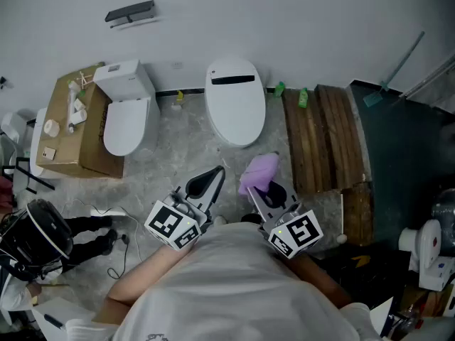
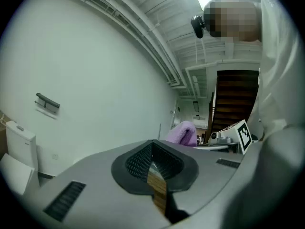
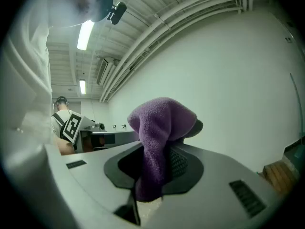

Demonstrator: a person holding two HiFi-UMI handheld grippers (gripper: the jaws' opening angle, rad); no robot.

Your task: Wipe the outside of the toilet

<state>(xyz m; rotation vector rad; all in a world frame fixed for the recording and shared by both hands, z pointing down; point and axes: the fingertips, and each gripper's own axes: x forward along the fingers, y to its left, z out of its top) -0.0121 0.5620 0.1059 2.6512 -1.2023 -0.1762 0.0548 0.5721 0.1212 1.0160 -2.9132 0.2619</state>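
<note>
The right gripper is clenched on a purple cloth, which is pinched between the jaws and bulges in a bunch over the fingertips. The left gripper has its jaws pressed together with nothing between them. Both are raised near the person's chest, well apart from the white toilet that stands against the wall with its lid down.
</note>
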